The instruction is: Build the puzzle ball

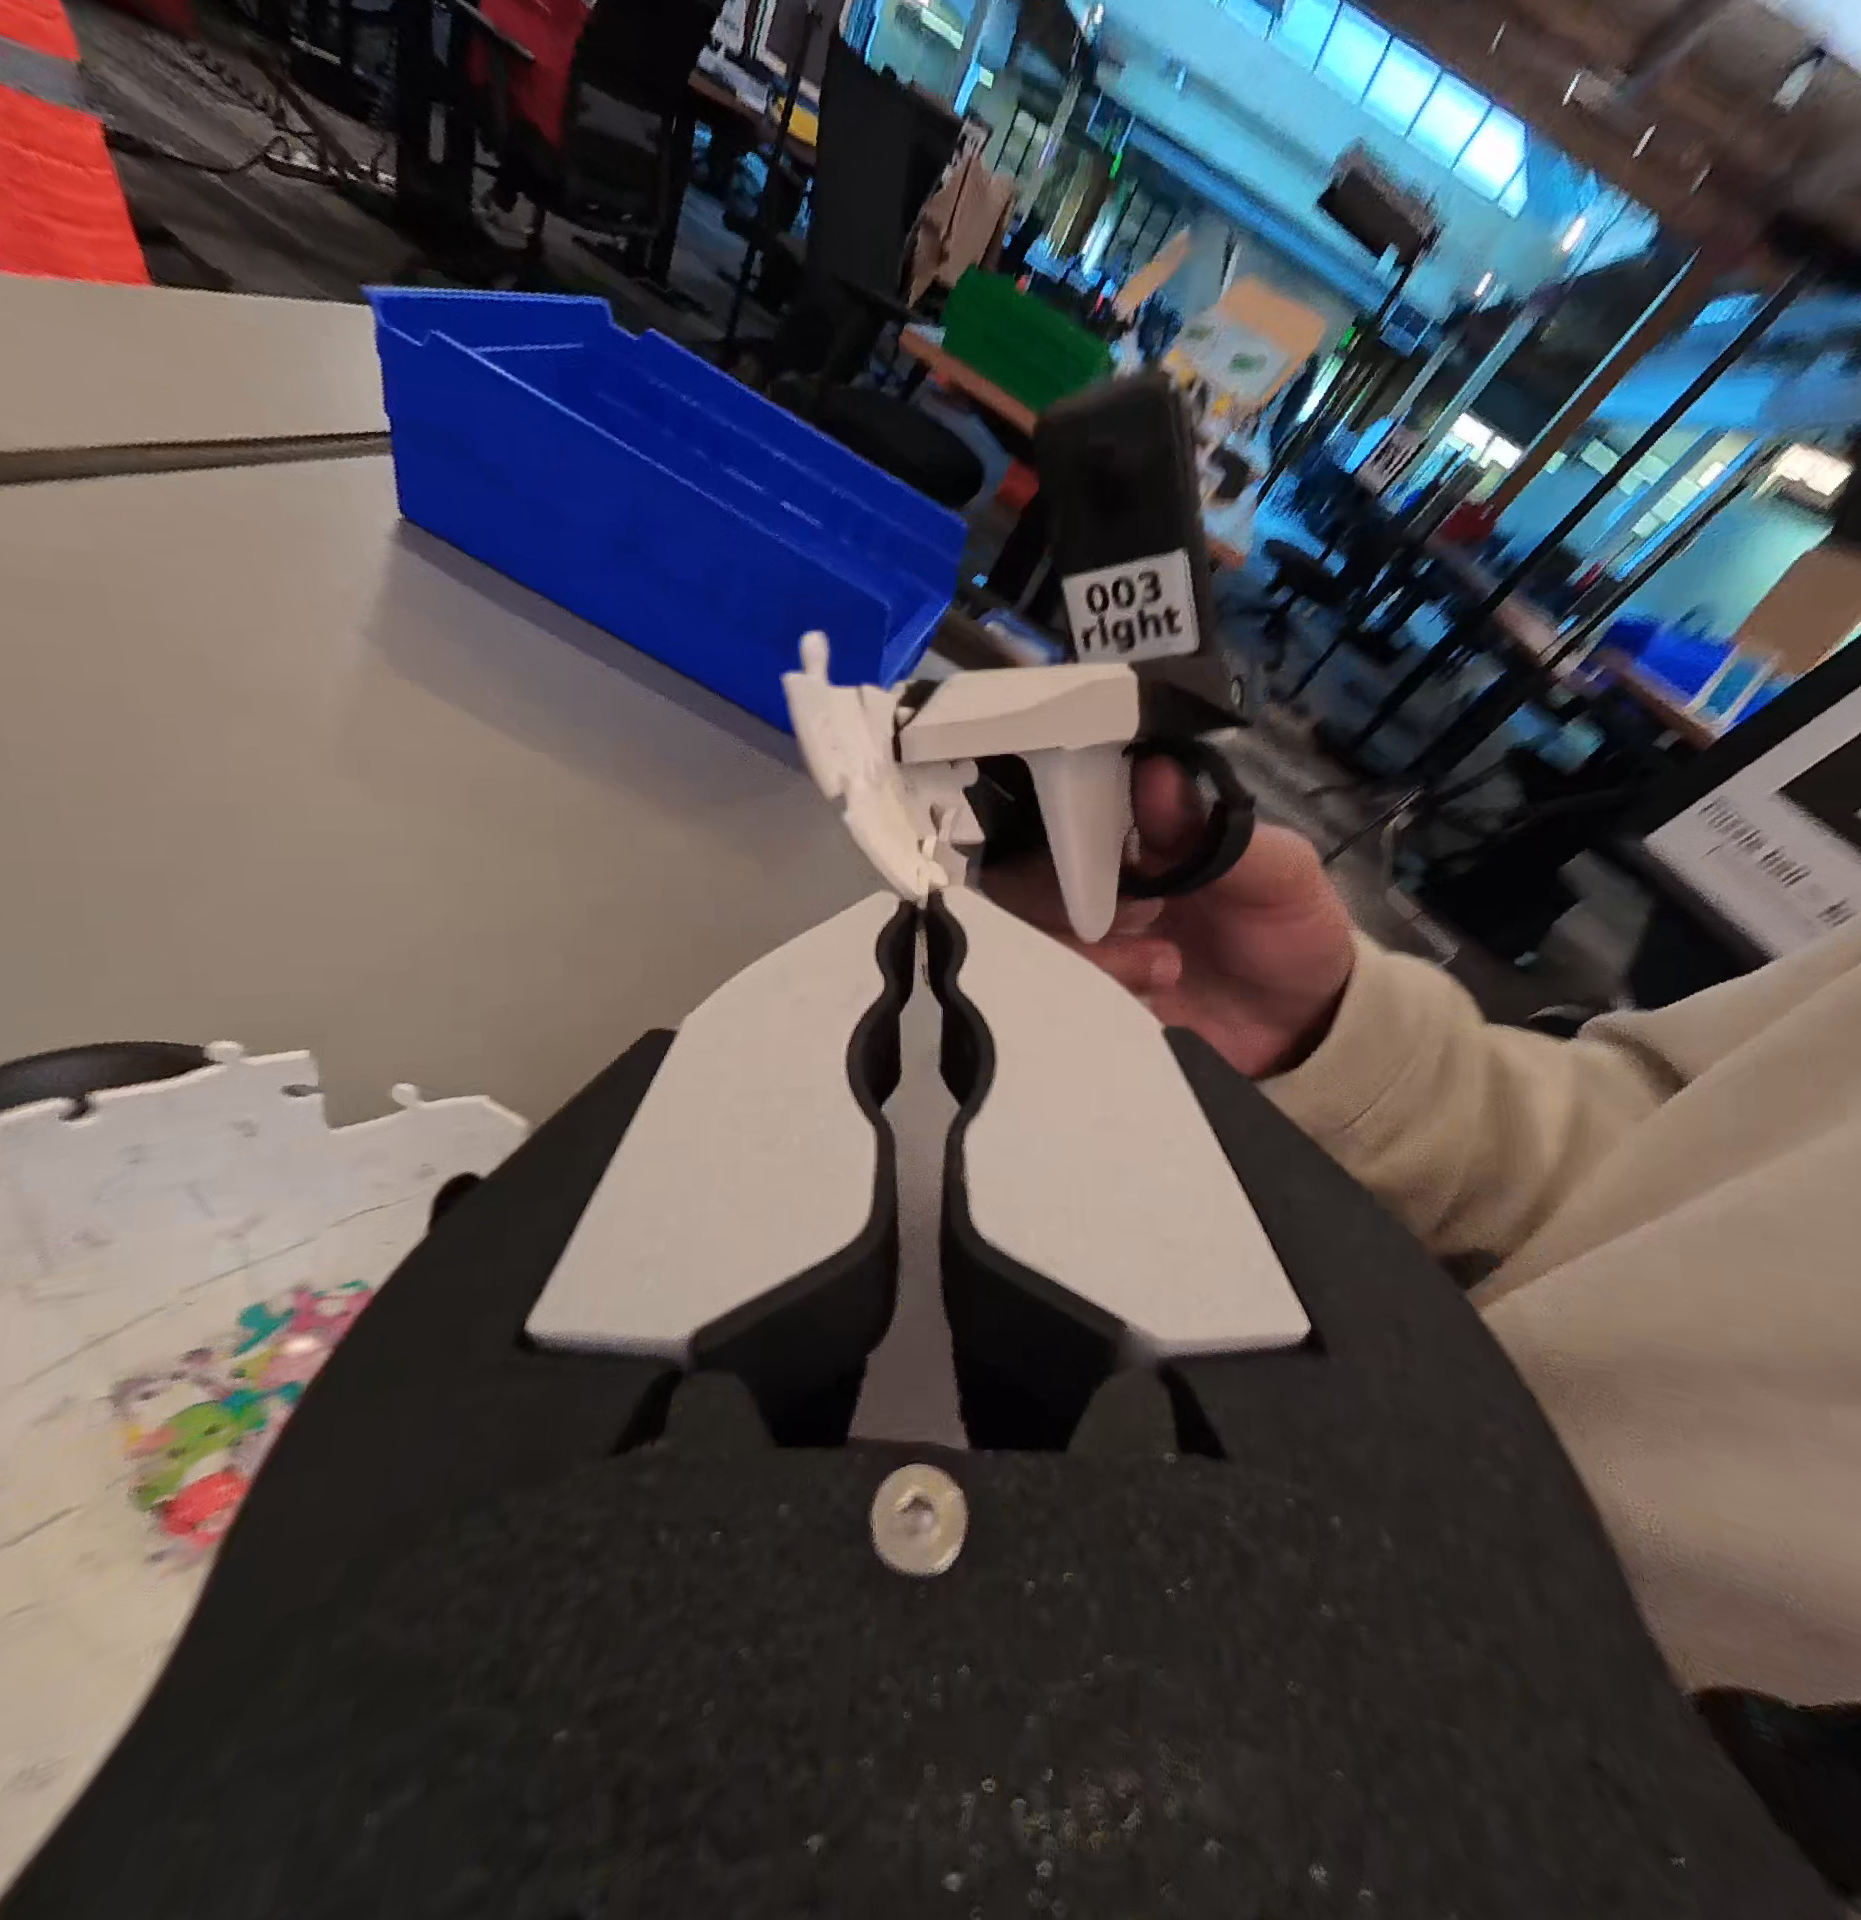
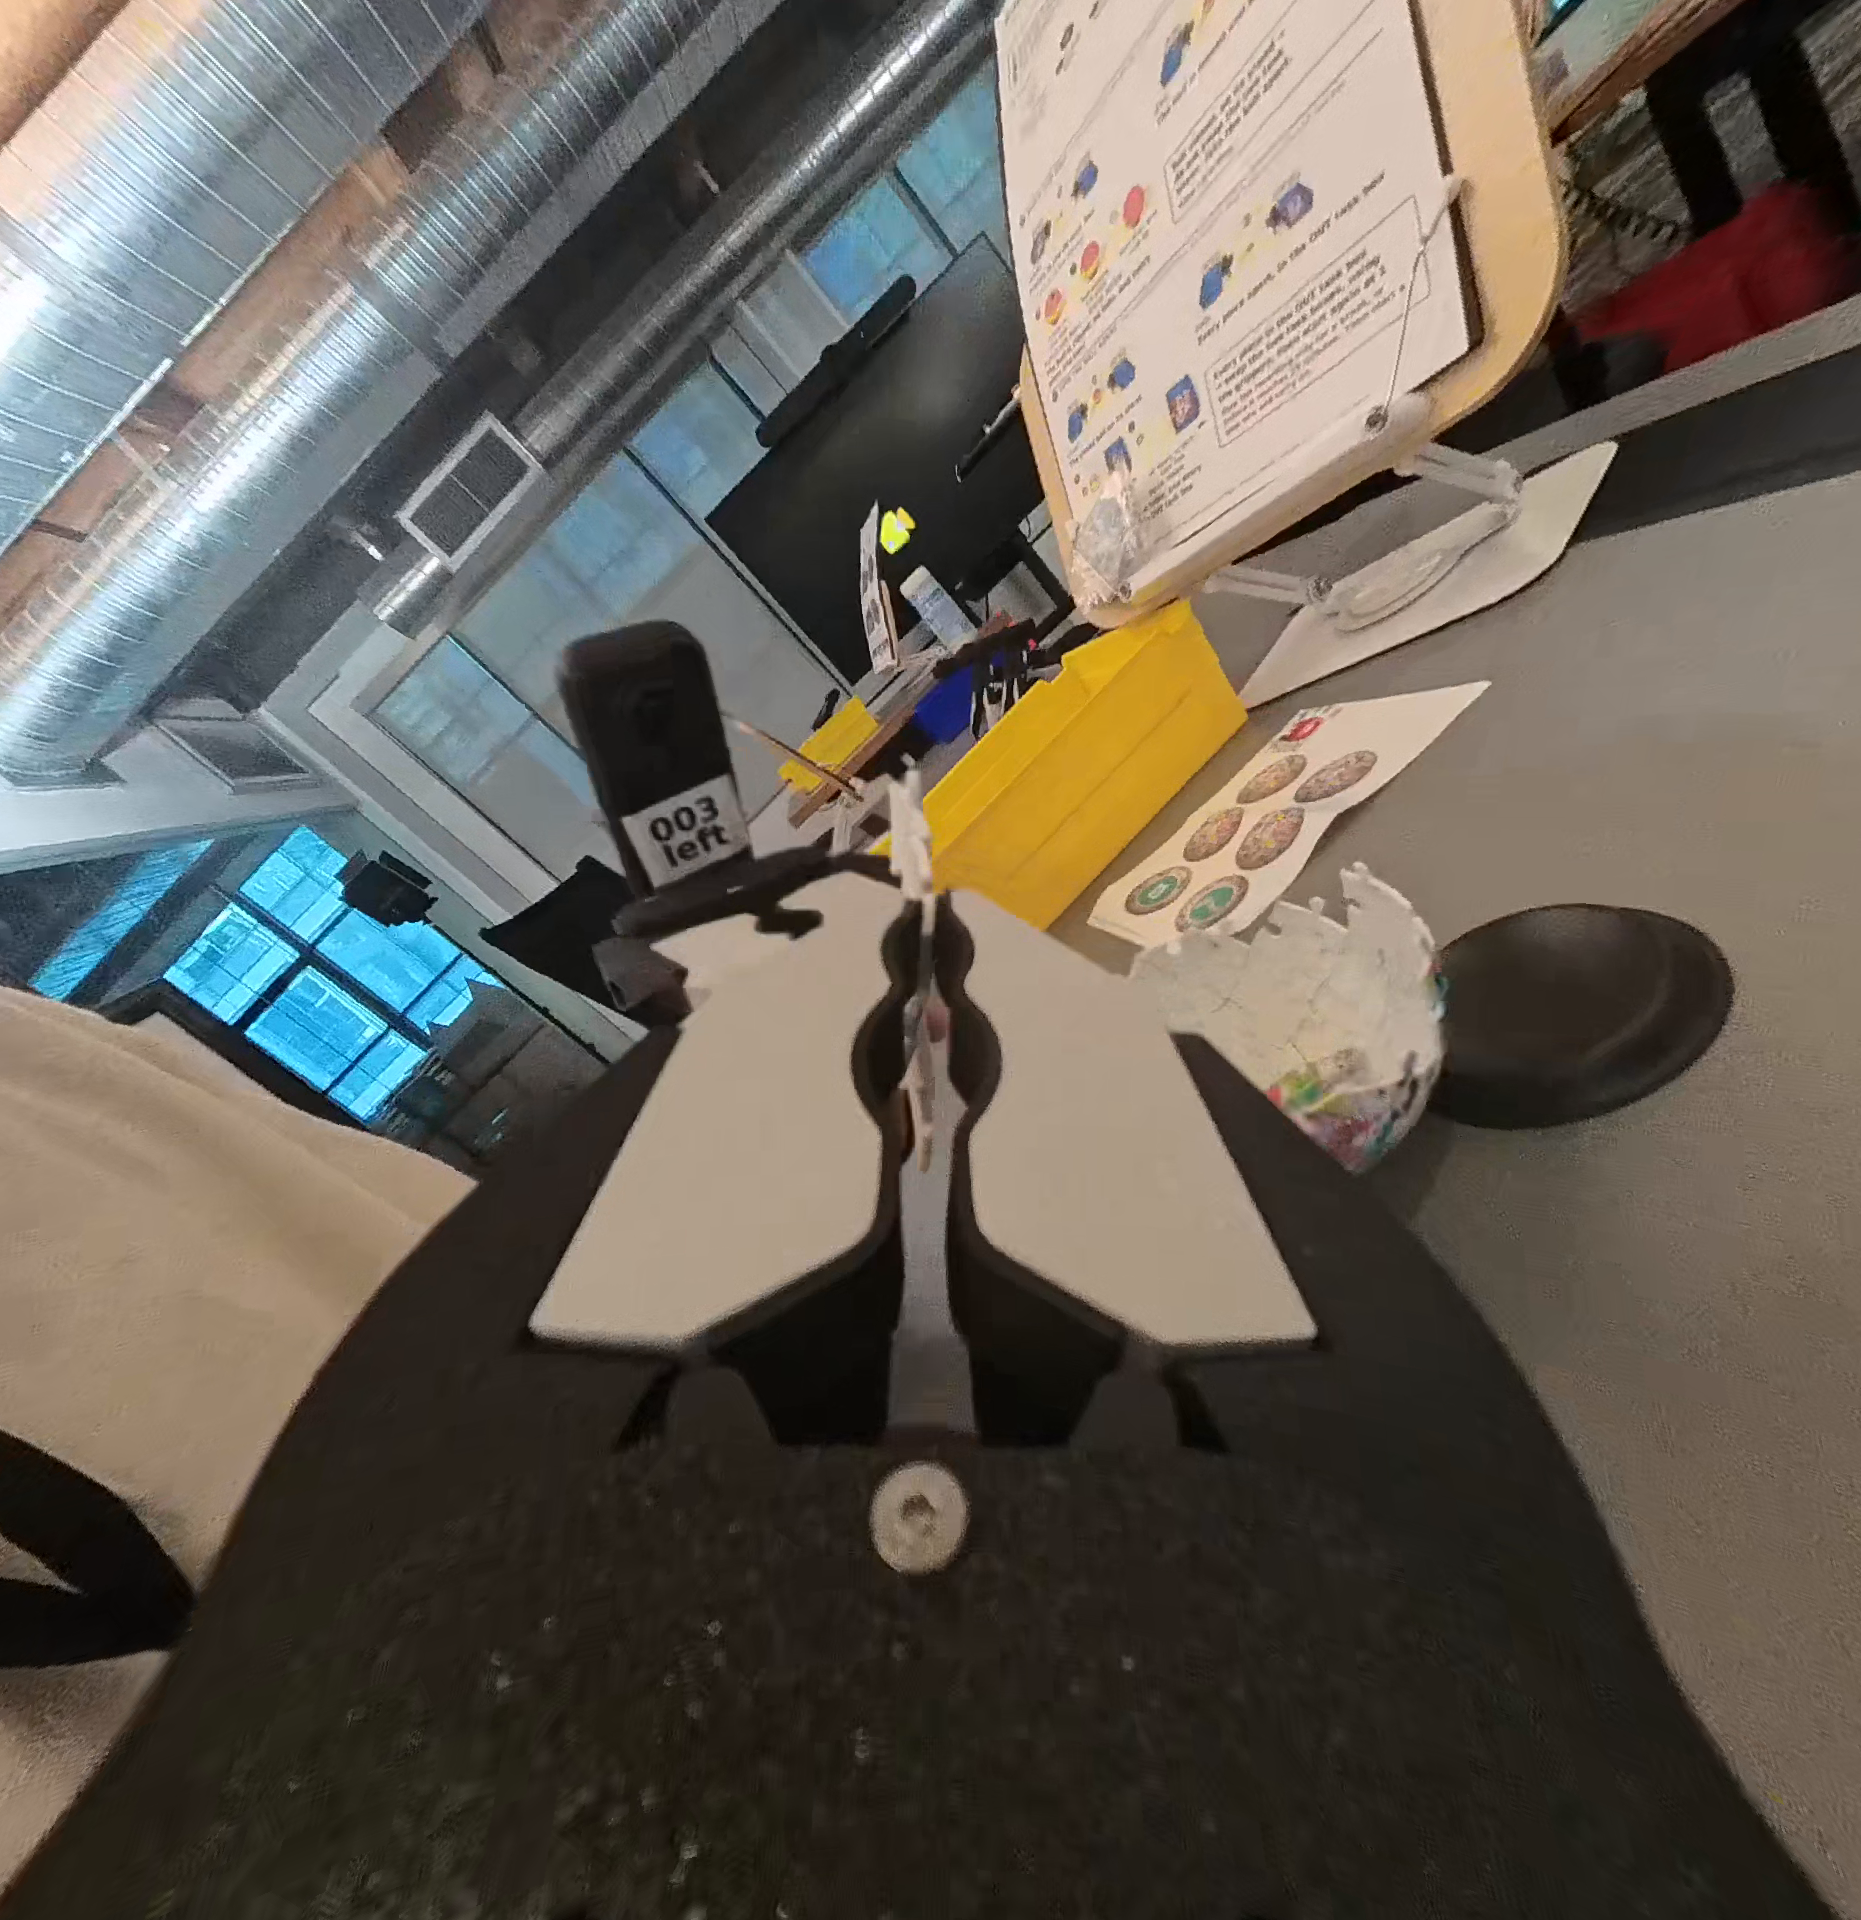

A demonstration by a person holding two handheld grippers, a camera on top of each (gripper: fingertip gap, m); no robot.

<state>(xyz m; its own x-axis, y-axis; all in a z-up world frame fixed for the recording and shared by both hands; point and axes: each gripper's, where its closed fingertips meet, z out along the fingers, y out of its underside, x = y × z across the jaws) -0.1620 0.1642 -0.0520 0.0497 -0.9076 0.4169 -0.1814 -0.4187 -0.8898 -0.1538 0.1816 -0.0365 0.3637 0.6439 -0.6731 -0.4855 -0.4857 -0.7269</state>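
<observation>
Both grippers hold one white curved puzzle piece in the air between them. My left gripper is shut on its lower tip. My right gripper is shut on the piece, seen edge-on between its fingers. In the left wrist view the right gripper comes in from the right, held by a hand. In the right wrist view the left gripper reaches in from the left. The partly built puzzle ball, an open white shell, sits on the table and also shows at the left wrist view's lower left.
A black round stand lies beside the shell. A blue bin stands on the grey table. A yellow bin, a picture sheet and an instruction board stand farther back. The tips of both grippers are at nearly the same place.
</observation>
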